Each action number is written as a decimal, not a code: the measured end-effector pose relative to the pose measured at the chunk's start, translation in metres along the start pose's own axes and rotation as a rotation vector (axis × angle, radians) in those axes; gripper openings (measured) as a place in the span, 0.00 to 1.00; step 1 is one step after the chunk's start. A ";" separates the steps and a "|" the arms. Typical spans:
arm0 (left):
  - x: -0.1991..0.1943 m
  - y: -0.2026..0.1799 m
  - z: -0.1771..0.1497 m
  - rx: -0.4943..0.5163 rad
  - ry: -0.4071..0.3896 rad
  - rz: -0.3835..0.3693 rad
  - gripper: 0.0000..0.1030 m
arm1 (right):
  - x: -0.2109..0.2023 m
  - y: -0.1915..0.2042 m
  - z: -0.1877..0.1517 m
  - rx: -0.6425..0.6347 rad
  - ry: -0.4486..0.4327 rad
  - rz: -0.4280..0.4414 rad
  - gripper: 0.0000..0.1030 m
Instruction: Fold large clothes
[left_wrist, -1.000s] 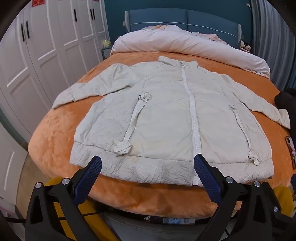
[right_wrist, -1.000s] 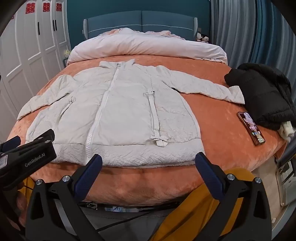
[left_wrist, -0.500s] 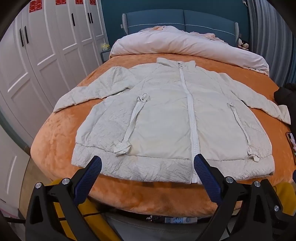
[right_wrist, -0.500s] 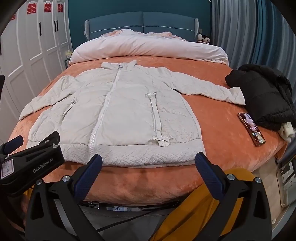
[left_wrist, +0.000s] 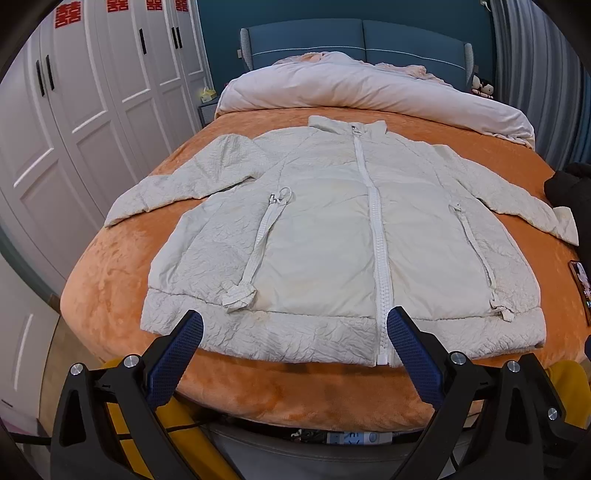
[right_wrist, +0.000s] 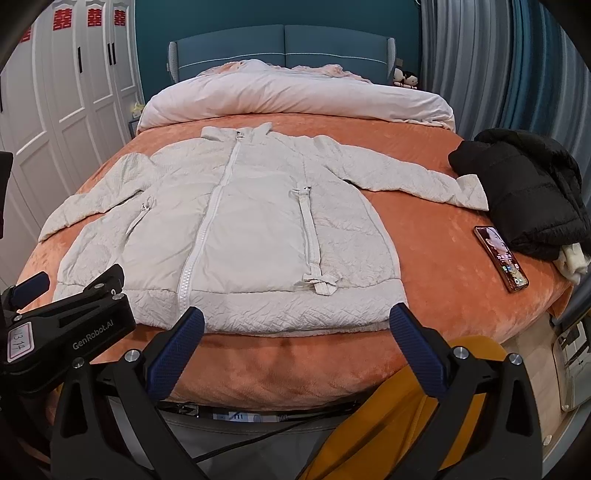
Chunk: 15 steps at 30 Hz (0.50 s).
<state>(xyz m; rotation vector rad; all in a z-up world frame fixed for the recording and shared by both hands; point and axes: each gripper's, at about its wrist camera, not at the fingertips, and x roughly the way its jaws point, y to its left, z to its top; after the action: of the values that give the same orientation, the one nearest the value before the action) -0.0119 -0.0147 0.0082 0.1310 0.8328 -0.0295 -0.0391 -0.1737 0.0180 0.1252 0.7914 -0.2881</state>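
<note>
A cream zip-up jacket (left_wrist: 332, 236) (right_wrist: 236, 229) lies flat and face up on the orange bed cover (left_wrist: 110, 266) (right_wrist: 436, 229), zipped shut, both sleeves spread out, hem toward me. My left gripper (left_wrist: 293, 325) hangs open just short of the hem, left of the zipper, holding nothing. Open and empty too, my right gripper (right_wrist: 295, 321) sits before the hem's right half. In the right wrist view the left gripper's black body (right_wrist: 70, 328) shows at the lower left.
A black jacket (right_wrist: 524, 192) is heaped at the bed's right edge, touching the cream sleeve's cuff. A phone (right_wrist: 500, 258) lies beside it. A rolled pink duvet (left_wrist: 369, 96) crosses the head of the bed. White wardrobe doors (left_wrist: 74, 122) line the left wall.
Both grippers have risen and edged slightly toward the bed, so the jacket sits lower and a bit larger in view. Both stay open; the jacket has not moved.
</note>
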 end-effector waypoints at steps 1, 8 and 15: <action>0.000 0.000 0.000 -0.001 0.001 0.000 0.94 | -0.001 0.000 0.000 0.000 -0.001 0.000 0.95; 0.003 -0.001 0.000 -0.003 0.010 0.004 0.94 | 0.001 0.000 0.001 0.002 0.011 -0.003 0.95; 0.006 0.000 -0.003 -0.006 0.015 0.009 0.94 | 0.003 0.001 -0.001 0.002 0.022 -0.003 0.95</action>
<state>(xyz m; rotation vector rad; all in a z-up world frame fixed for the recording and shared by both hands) -0.0104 -0.0138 0.0022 0.1297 0.8476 -0.0180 -0.0374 -0.1734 0.0148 0.1296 0.8130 -0.2908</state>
